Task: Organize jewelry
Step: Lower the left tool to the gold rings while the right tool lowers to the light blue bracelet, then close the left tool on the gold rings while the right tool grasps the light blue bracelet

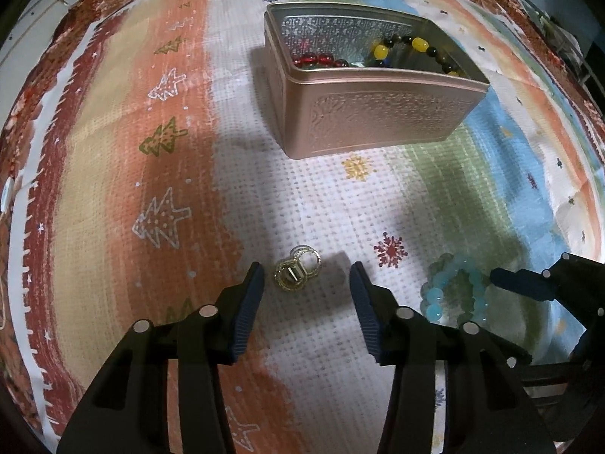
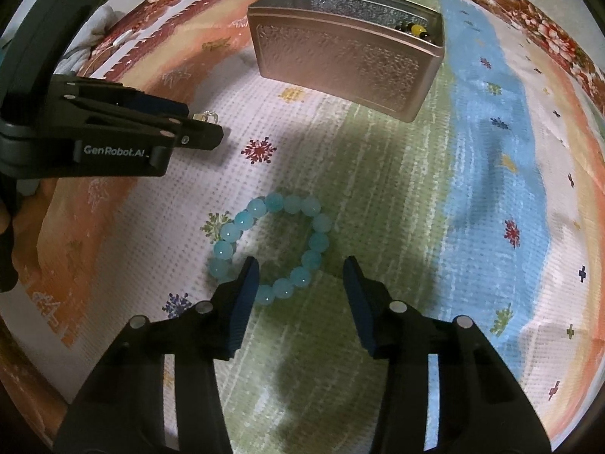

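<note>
An open rose-gold tin box (image 1: 378, 113) stands on the patterned cloth; it also shows in the right wrist view (image 2: 340, 64). Inside lie a red bead bracelet (image 1: 319, 60) and a yellow-and-dark bead bracelet (image 1: 412, 51). My left gripper (image 1: 306, 278) is open, low over the cloth, with a small gold clip-like jewel (image 1: 297, 272) between its fingertips, near the left finger. My right gripper (image 2: 300, 276) is open over a light blue bead bracelet (image 2: 272, 242), whose near side lies between the fingers. The blue bracelet also shows in the left wrist view (image 1: 453, 287).
The left gripper's body (image 2: 113, 128) reaches in from the left of the right wrist view. The right gripper's finger (image 1: 525, 283) shows at the right of the left wrist view. The striped Christmas-pattern cloth (image 1: 189, 151) covers the surface to its edges.
</note>
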The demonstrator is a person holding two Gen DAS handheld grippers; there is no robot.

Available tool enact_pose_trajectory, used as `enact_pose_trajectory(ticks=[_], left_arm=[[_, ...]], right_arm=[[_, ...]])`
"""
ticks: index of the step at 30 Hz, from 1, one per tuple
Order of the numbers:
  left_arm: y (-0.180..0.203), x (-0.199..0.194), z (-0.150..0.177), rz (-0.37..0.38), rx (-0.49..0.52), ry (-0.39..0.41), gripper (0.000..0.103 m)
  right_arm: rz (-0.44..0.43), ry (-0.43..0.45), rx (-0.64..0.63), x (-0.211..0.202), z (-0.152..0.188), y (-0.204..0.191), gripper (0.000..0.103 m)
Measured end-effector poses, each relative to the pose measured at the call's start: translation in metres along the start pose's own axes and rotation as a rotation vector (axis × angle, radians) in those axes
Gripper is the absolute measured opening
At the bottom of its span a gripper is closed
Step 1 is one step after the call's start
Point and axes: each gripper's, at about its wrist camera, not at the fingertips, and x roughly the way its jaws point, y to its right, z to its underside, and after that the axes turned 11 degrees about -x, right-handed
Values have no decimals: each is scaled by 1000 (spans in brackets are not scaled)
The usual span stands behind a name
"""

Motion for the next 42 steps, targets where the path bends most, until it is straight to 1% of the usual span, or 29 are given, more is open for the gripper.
enact_pose_trajectory(ticks=[1, 2, 4, 6, 9, 12, 14, 18, 19, 28, 33, 36, 39, 42], left_arm=[[-1, 1, -1, -7, 3, 0, 40], [0, 2, -1, -12, 4, 0, 39], [0, 3, -1, -24, 8, 1, 33], [0, 4, -2, -31, 8, 1, 28], [-3, 5, -4, -44, 5, 3, 17], [-6, 5, -6, -30, -5, -2, 17], [-9, 3, -7, -21, -14, 0, 17], [-13, -3, -11, 3, -31, 7, 15], [-13, -5, -11, 6, -32, 11, 10], [-13, -26, -12, 44, -44, 59, 10], [-10, -43, -13, 81, -46, 101, 10], [-7, -54, -13, 77, -44, 144, 10], [-2, -67, -12, 35, -24, 211, 10], [3, -77, -12, 47, -10, 256, 10]], right_arm=[[4, -4, -2, 1, -1, -1, 38], [6, -5, -3, 1, -1, -1, 37], [5, -8, -1, 2, -1, 0, 36], [4, -6, 1, 2, -2, 1, 33], [8, -6, 4, 2, -3, 3, 25], [7, -3, 9, 1, -3, 6, 20], [10, 6, 15, -1, -4, 8, 13], [8, 39, 32, -11, -5, 15, 13], [9, 48, 35, -14, -5, 16, 13], [19, 144, 49, -38, -13, 18, 13], [33, 190, 64, -51, -14, 21, 13], [47, 221, 83, -58, -15, 25, 13], [66, 251, 87, -65, -17, 26, 13], [79, 277, 84, -71, -20, 26, 13]])
